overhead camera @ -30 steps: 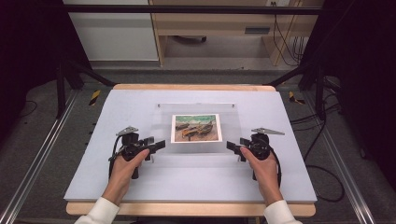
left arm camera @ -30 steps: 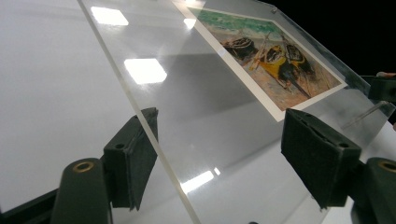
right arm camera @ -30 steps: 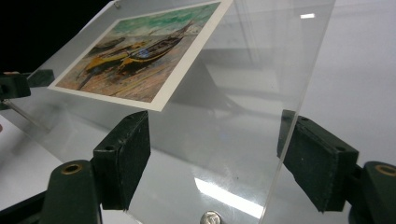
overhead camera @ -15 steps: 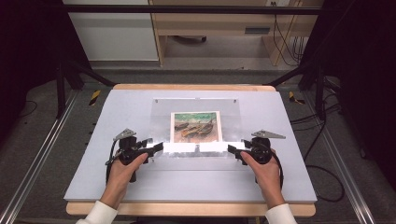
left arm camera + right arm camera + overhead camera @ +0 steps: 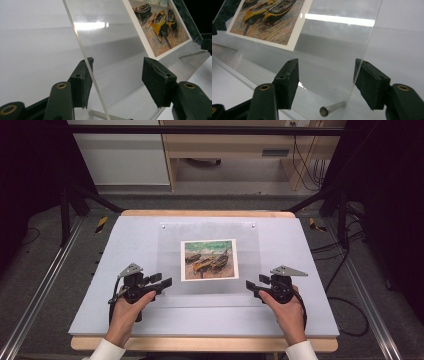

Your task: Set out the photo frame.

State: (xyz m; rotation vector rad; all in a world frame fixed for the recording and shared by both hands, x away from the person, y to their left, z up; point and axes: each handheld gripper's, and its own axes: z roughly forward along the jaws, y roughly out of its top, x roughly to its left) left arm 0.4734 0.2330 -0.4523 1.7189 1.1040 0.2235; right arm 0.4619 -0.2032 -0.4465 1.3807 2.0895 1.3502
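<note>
A clear acrylic sheet [image 5: 170, 250] lies over a print of beached boats [image 5: 209, 259] on the white board [image 5: 125, 320]. Its near edge is tilted up off the board. My left gripper [image 5: 165, 281] is at the sheet's near left corner. In the left gripper view the sheet's edge [image 5: 85, 57] runs between the jaws of that gripper [image 5: 117, 75], close to one pad [image 5: 83, 82] and well clear of the other. My right gripper [image 5: 252, 284] is at the near right corner, with the sheet [image 5: 337, 50] between the jaws of that gripper [image 5: 327, 75]. Both pairs of jaws have just been closing, and a gap still shows.
Two small screws [image 5: 162, 226] [image 5: 252, 225] mark the sheet's far corners. A metal pin [image 5: 332, 108] lies under the sheet near the right jaws, and another pin [image 5: 100, 115] shows by the left jaws. Black frame rails run along both sides of the table.
Both hands have drawn back a little toward the near edge. The jaws have narrowed around the sheet's corners, and the sheet's near edge has risen off the board.
</note>
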